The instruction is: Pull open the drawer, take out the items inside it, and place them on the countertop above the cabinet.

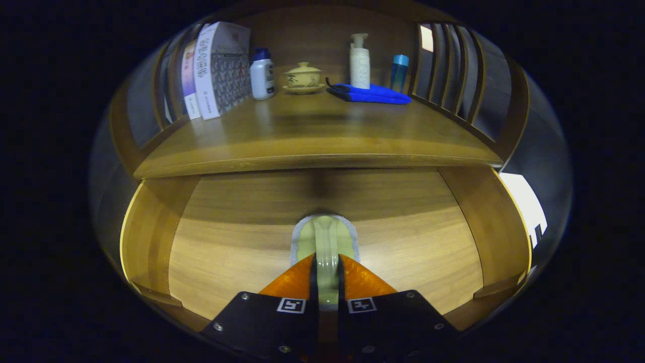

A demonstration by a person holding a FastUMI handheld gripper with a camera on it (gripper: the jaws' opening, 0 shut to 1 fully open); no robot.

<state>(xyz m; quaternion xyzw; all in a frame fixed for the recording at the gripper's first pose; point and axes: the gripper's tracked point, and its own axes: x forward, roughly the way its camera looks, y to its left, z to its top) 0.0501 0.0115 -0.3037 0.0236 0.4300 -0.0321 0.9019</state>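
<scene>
The claw point(326, 267) hides the pale green brush's point(325, 237) near end, apparently its handle.

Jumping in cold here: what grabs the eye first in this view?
The gripper is shut on a pale green brush with a grey fringe, inside the open drawer. On the countertop above, a bright blue cloth lies by a white pump bottle, with a lidded yellow cup beside them.
</scene>
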